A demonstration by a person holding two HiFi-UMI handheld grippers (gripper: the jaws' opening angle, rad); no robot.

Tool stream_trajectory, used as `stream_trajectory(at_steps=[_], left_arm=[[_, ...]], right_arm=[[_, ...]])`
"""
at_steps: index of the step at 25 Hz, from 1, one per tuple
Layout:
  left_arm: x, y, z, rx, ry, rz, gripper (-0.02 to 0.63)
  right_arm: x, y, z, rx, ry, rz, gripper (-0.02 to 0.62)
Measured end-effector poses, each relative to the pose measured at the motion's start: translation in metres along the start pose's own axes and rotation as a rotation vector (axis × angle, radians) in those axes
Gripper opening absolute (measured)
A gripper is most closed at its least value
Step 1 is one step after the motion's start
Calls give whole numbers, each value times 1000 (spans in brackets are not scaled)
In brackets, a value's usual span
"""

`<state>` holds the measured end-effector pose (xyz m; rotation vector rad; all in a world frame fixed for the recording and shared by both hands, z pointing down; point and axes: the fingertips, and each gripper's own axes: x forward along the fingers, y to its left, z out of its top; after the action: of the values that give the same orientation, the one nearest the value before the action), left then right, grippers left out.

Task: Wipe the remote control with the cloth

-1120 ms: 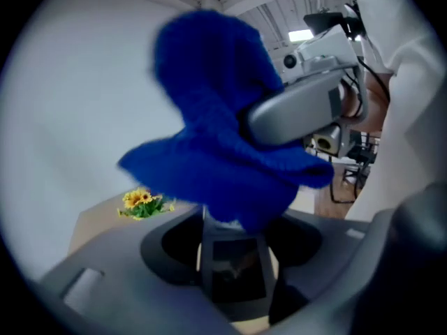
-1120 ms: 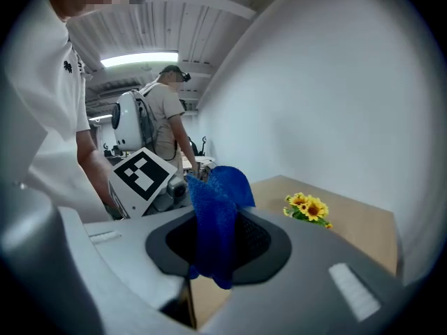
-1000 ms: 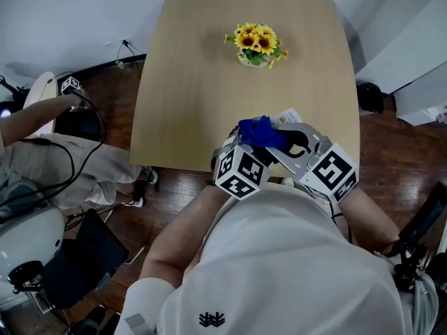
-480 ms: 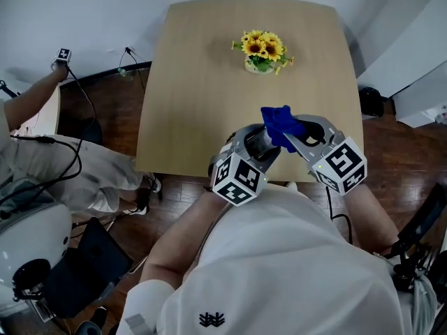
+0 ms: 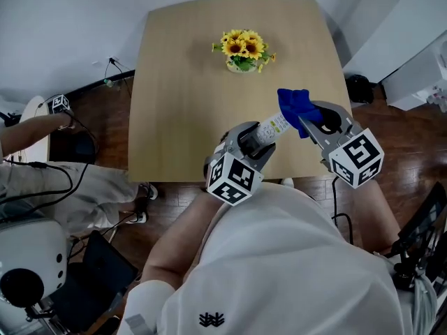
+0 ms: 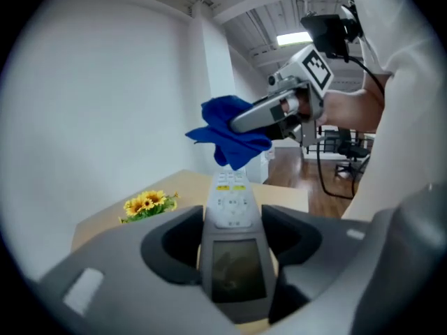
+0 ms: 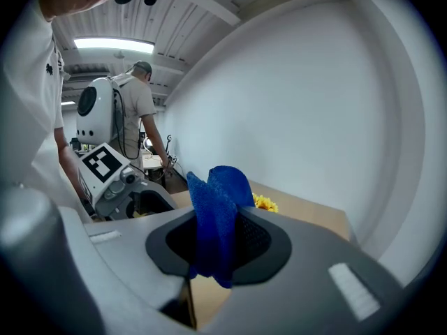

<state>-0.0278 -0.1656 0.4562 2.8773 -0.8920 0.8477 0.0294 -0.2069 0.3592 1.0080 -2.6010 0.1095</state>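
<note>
Left hand-held gripper (image 5: 257, 137) pinching remote control (image 5: 276, 125), right hand-held gripper (image 5: 310, 121) pinching blue cloth (image 5: 294, 103), both above table (image 5: 181, 82)

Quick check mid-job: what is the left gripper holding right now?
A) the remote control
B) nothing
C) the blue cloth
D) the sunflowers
A: the left gripper view shows the remote control clamped between the left gripper's fingers, while the blue cloth is pinched in the right gripper.
</note>
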Motion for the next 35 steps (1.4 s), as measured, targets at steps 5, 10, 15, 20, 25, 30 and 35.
stream_trajectory(at_steps=[5, 10, 15, 20, 25, 30, 35], left_arm=[[15, -12, 12, 9, 1, -27, 278], [31, -15, 24, 5, 0, -22, 278], [47, -22, 35, 3, -2, -6, 278], [56, -27, 41, -17, 5, 25, 278], [56, -27, 41, -42, 13, 61, 278], [52, -28, 35, -69, 21, 103, 278], [48, -32, 34, -84, 23, 126, 278]], right_arm=[[-2, 37, 17, -14, -41, 106, 84], [3, 75, 14, -17, -42, 251, 86], [4, 74, -11, 2, 6, 299, 84], [-1, 39, -27, 5, 36, 276, 84], [-7, -5, -36, 11, 41, 219, 85], [-17, -51, -44, 27, 52, 130, 85], [-28, -74, -43, 2, 59, 69, 86]])
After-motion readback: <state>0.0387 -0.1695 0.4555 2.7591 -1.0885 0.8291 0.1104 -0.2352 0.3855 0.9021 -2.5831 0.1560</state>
